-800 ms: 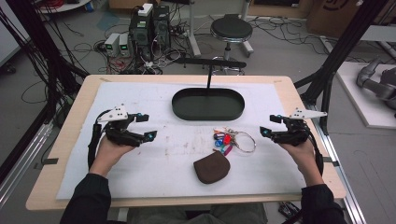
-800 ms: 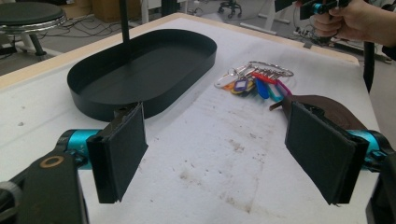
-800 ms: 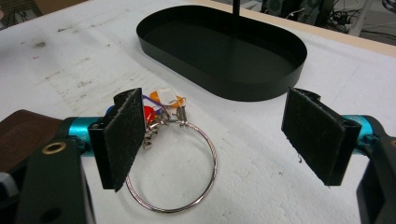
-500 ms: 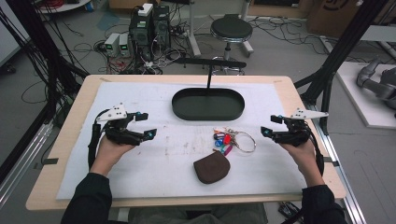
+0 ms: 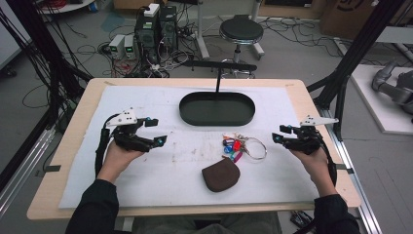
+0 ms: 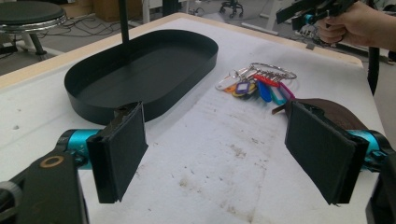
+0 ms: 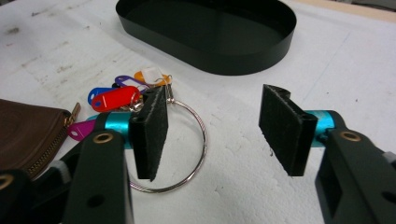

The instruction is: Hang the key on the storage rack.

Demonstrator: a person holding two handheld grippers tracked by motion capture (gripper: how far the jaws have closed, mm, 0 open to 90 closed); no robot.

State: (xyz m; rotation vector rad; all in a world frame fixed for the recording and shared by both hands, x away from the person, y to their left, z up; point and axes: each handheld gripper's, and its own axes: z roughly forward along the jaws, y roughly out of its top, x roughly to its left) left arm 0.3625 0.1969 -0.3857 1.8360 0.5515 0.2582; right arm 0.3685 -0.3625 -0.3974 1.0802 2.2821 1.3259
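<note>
Now Two Open Grippers Wait Beside the Keys

Now both hands sit low over the white mat (image 5: 160, 170), one on each side of the high view. The left gripper (image 5: 153, 131) is at the middle left of that frame. Its jaws are spread wide with nothing between them. In the left gripper view the two black pads (image 6: 123, 149) stand far apart, and bare mat shows in the gap.

The right gripper (image 5: 278, 134) is at the middle right of the high view. Its jaws are apart too and hold nothing. In the right gripper view one pad (image 7: 152, 135) sits in front of the big metal ring, but it does not press on it.

The bunch of keys (image 5: 236, 146) lies flat on the mat, just right of the middle of the high view. It has bright tags in red, blue, purple, orange and pink, all on a round silver ring (image 7: 196, 149). The keys are near the right gripper and well apart from the left one.

A small brown pouch (image 5: 221, 174) with a zip lies just below the keys in the high view. A black oval tray (image 5: 216, 117) sits above them, near the top middle of the mat. A thin black post (image 5: 218, 80) stands up at the back of the tray.
</note>
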